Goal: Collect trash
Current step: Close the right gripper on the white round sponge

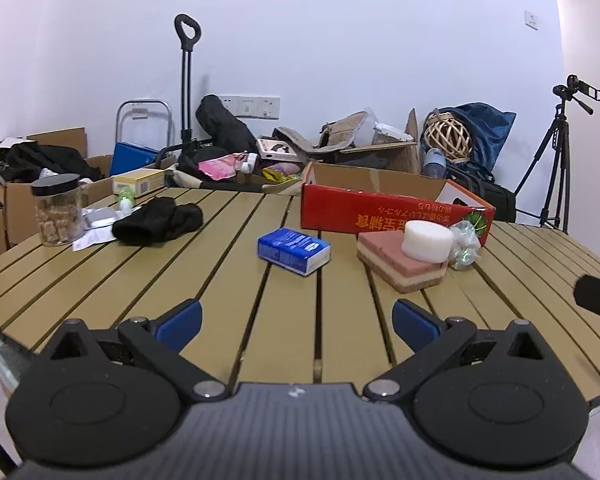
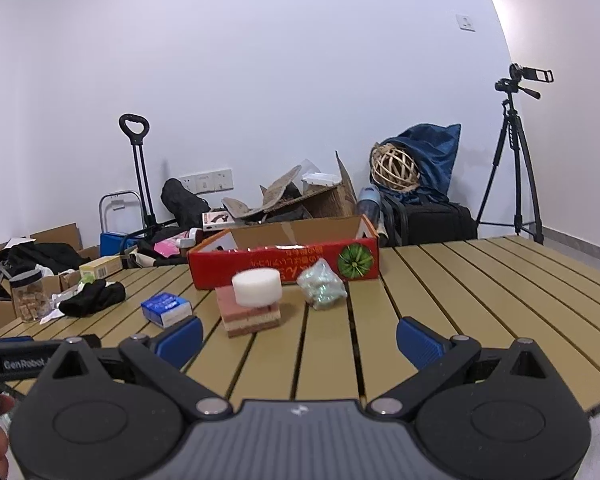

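On the slatted tan table (image 1: pixel 220 280) (image 2: pixel 480 280) lie a small blue box (image 1: pixel 294 255) (image 2: pixel 166 309), a pink layered sponge (image 1: pixel 400 270) (image 2: pixel 249 314) with a white foam disc (image 1: pixel 427 240) (image 2: pixel 257 287) on top, and a crumpled clear wrapper (image 1: pixel 465 245) (image 2: pixel 321 285). A red open cardboard box (image 1: pixel 388 212) (image 2: pixel 288 260) stands behind them. My left gripper (image 1: pixel 297 322) is open and empty, short of the blue box. My right gripper (image 2: pixel 299 340) is open and empty, near the sponge.
At the table's left are a black cloth (image 1: pixel 158 221) (image 2: pixel 93 298), a jar of brown pieces (image 1: pixel 58 210) (image 2: pixel 29 296), white paper scraps (image 1: pixel 94 236) and a small yellow box (image 1: pixel 138 182). Cardboard boxes, bags and a trolley crowd the floor behind. A tripod (image 2: pixel 514 160) stands at the right.
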`<action>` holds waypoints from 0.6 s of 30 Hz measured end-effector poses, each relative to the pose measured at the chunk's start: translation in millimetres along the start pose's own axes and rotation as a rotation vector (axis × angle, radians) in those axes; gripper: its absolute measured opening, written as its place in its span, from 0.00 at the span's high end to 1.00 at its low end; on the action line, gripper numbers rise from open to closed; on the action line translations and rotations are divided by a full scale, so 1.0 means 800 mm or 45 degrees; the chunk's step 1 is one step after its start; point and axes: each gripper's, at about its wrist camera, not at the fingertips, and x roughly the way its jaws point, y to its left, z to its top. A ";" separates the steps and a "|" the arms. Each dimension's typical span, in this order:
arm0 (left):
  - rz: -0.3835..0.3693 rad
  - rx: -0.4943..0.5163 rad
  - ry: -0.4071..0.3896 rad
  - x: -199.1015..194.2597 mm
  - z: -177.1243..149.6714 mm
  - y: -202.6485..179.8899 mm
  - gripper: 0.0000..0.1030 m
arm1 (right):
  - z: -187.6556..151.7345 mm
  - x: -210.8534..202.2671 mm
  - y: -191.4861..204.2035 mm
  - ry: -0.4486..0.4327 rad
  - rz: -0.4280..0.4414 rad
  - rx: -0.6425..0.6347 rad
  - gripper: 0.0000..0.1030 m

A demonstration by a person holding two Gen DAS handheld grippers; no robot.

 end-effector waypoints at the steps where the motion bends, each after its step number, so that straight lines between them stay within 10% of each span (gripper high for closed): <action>1: -0.014 0.003 0.004 0.005 0.002 -0.001 0.00 | 0.003 0.005 0.002 -0.005 0.000 -0.006 0.00; 18: 0.006 0.053 0.055 0.094 0.049 -0.007 0.00 | 0.034 0.113 0.031 0.059 0.008 -0.076 0.00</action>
